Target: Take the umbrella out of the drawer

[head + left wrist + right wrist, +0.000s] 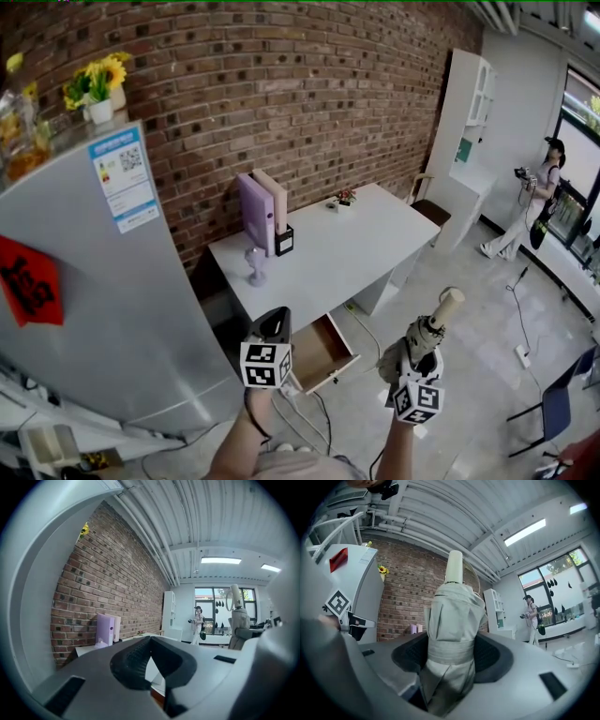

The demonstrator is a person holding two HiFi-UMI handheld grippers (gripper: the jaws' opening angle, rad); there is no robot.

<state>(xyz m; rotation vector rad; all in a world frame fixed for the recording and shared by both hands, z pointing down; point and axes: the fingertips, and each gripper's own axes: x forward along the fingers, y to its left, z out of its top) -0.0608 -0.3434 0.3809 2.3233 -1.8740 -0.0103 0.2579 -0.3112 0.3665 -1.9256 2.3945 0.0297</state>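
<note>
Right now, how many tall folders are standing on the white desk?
2: the purple folder and the beige folder stand side by side at the desk's back, near the brick wall.

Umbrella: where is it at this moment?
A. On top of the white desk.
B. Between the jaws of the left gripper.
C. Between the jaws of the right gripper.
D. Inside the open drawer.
C: in the right gripper view the folded umbrella stands clamped between the pads of the right gripper, and the drawer is open with no umbrella in it.
</note>
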